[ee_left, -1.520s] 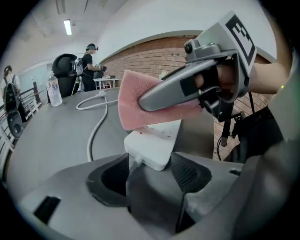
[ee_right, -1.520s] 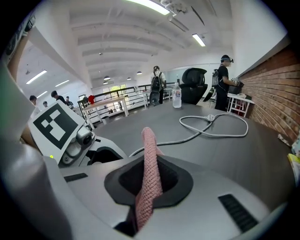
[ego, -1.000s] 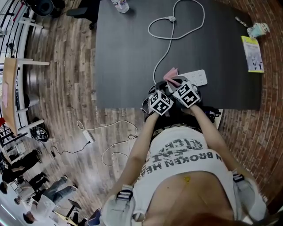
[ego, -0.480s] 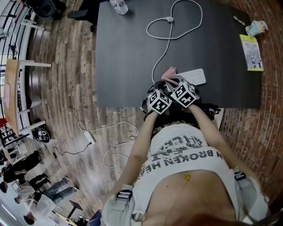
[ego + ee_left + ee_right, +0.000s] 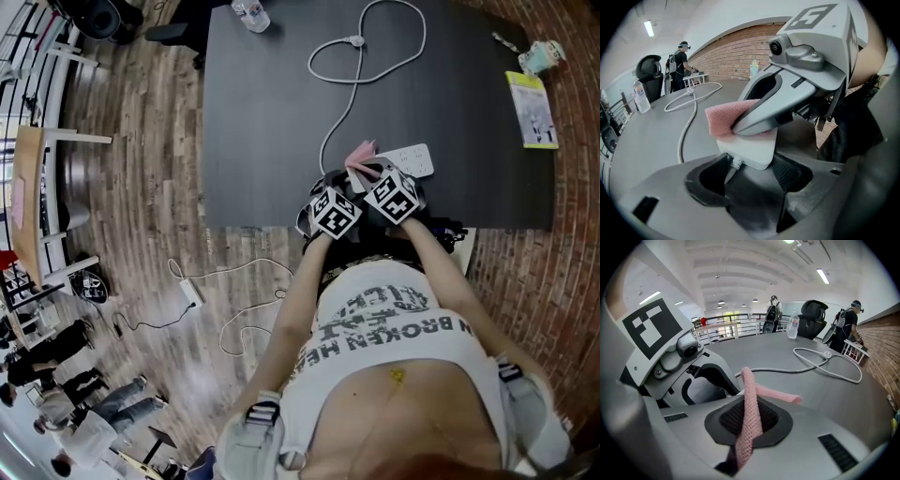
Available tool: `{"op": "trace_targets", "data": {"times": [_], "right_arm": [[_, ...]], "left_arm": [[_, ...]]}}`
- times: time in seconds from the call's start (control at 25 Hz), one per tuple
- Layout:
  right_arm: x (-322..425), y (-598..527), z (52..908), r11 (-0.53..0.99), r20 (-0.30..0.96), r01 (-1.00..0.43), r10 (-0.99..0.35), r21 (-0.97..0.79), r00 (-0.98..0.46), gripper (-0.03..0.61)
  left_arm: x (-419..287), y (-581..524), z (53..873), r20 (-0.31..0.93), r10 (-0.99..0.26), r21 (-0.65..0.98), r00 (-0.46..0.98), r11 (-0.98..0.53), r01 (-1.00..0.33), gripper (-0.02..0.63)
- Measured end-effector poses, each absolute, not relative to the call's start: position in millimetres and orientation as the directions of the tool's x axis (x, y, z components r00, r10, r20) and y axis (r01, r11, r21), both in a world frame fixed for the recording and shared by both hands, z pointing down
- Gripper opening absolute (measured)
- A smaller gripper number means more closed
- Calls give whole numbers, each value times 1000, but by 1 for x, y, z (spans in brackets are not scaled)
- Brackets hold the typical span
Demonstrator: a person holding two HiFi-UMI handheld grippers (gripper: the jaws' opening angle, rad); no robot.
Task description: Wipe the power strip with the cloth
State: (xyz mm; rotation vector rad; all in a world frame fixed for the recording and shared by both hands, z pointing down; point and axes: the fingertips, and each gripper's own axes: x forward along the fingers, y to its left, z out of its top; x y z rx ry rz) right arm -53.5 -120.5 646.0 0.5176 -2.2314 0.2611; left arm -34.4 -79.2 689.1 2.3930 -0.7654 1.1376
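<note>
On the table point(image 5: 262, 112), left gripper point(image 5: 746, 174) still grasps the power strip point(image 5: 415, 159), right gripper point(image 5: 750, 422) still pinches the cloth point(image 5: 723, 121).

I see a pink woven cloth point(image 5: 723, 123) over the white power strip point(image 5: 750, 151), whose white cable point(image 5: 357, 41) crosses the dark grey table point(image 5: 262, 112). The grey left gripper point(image 5: 747, 176) and grey right gripper point(image 5: 749, 425) carry cubes patterned in black-and-white squares. A yellow-green booklet point(image 5: 532, 111) lies at the table's right edge.

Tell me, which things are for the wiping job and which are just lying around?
For the job: power strip, pink cloth, left claw holding the strip, right claw holding the cloth.
Just lying about: water bottle, yellow booklet.
</note>
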Motion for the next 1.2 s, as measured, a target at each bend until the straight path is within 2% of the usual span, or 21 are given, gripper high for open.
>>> {"op": "trace_targets", "data": {"times": [0.48, 1.2], "right_arm": [[-22, -131, 645, 843, 763, -538, -332, -24, -555, 17], [18, -142, 649, 799, 787, -602, -377, 9, -489, 17]], "left_arm": [[-35, -79, 689, 790, -313, 105, 527, -778, -619, 282], [-33, -78, 691, 791, -312, 107, 525, -776, -622, 282]]}}
